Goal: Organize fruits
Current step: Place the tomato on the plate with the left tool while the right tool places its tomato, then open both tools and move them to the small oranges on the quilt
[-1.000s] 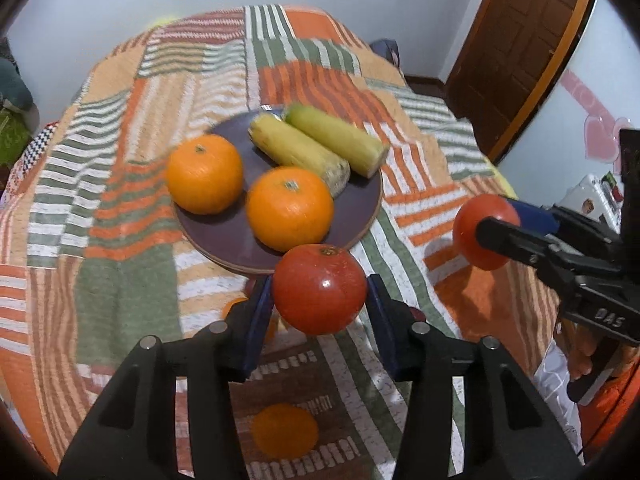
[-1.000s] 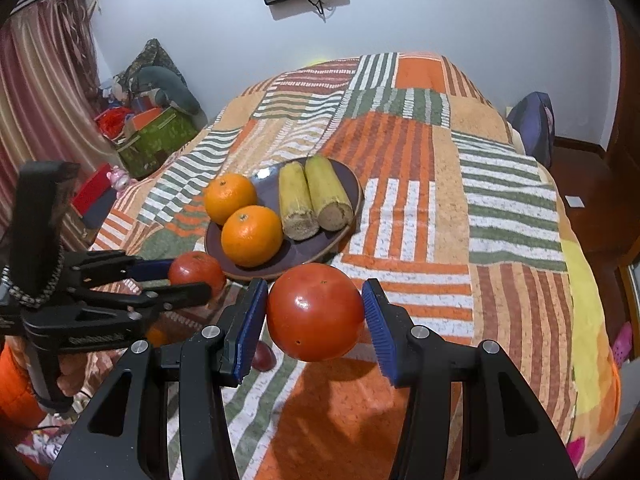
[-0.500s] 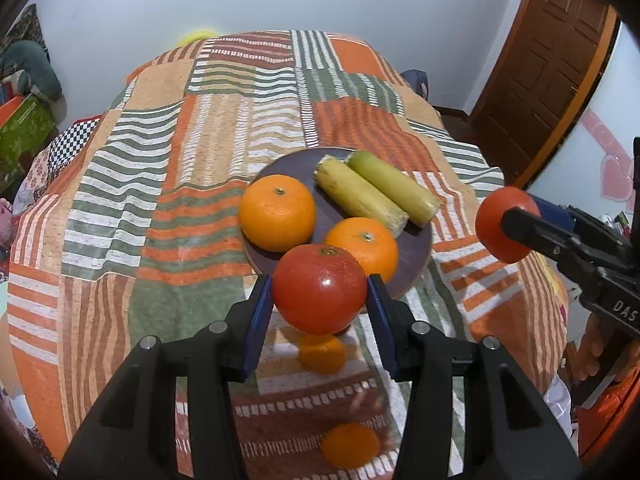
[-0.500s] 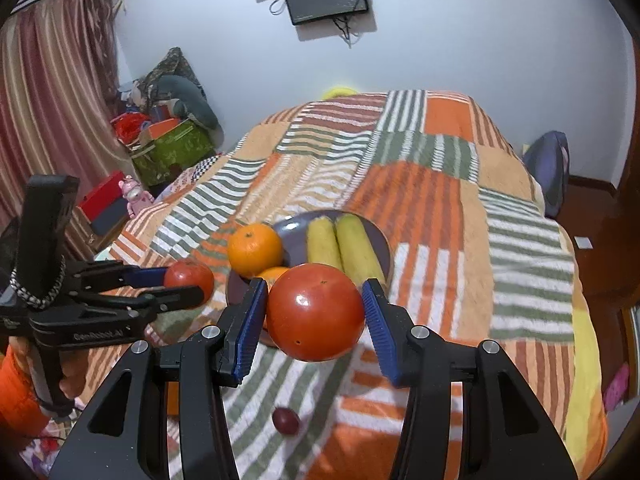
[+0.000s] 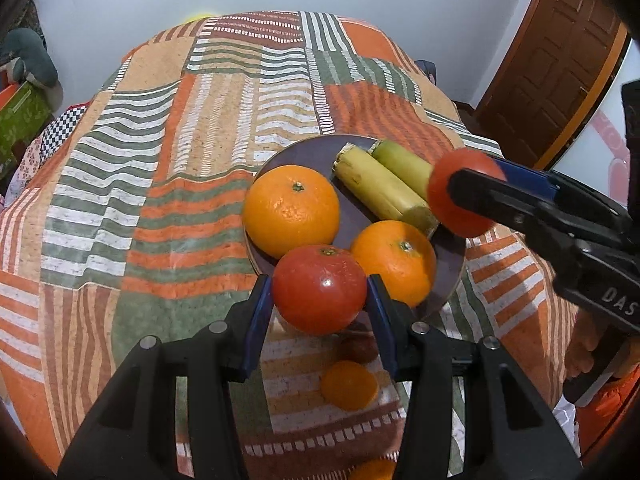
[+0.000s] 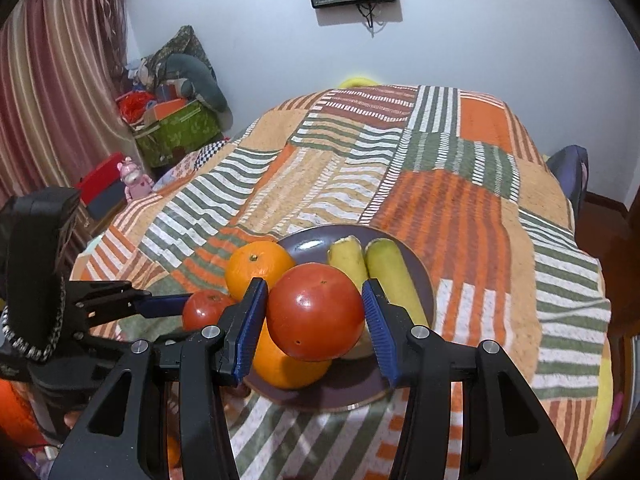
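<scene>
My left gripper is shut on a red tomato, held just above the near rim of a dark purple plate. The plate holds two oranges and two yellow-green corn cobs. My right gripper is shut on a second red tomato, over the plate's near side; it also shows in the left wrist view above the plate's right edge. The left gripper and its tomato show at the left of the right wrist view.
The plate lies on a striped patchwork bedspread. A small orange, a dark red fruit and another orange lie on the bedspread below the left gripper. A wooden door is at right; boxes and clutter are at left.
Both grippers have moved forward toward the plate with their tomatoes. The right tomato now hangs over the plate's right edge, and the left one over its near rim.
</scene>
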